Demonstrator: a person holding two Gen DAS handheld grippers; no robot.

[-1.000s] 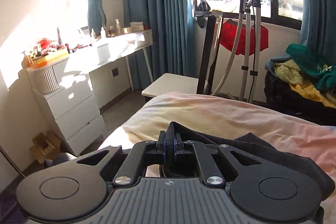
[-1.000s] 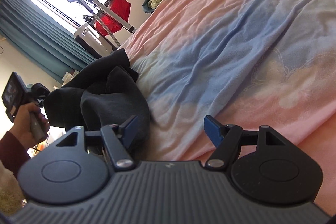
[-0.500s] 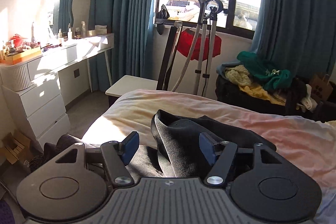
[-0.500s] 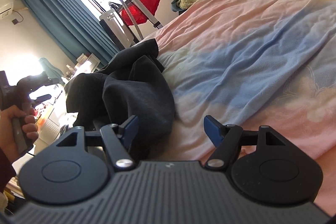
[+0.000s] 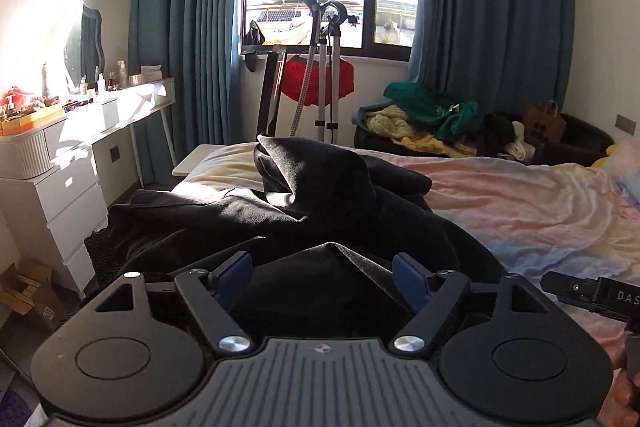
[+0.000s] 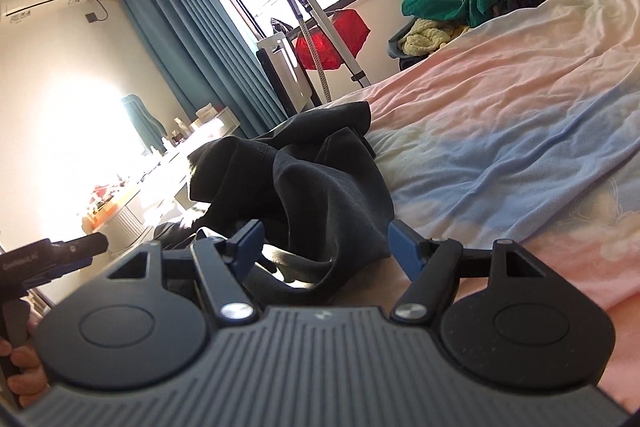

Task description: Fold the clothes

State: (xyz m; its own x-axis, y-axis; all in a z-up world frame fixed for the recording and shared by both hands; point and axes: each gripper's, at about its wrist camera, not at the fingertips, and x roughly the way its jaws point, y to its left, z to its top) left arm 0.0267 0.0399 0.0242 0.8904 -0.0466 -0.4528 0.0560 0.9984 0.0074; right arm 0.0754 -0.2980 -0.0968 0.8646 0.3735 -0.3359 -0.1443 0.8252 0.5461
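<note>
**Dark garment lay bunched ahead of both open grippers, nearer the left**

The dark garment (image 5: 304, 211) sat crumpled on the pastel bedsheet (image 5: 540, 203), filling the centre and left of the left wrist view. The left gripper (image 5: 323, 277) had its jaws spread wide and gripped nothing; a ribbed hem of the cloth rose directly between its blue pads. In the right wrist view the garment (image 6: 320, 187) lay at centre left, trailing from the lower middle of the frame up toward the window. The right gripper (image 6: 323, 247) was also spread and empty, with only the cloth's near fold between its fingers. Judging by this, the left gripper was the better placed to take hold first.
</note>
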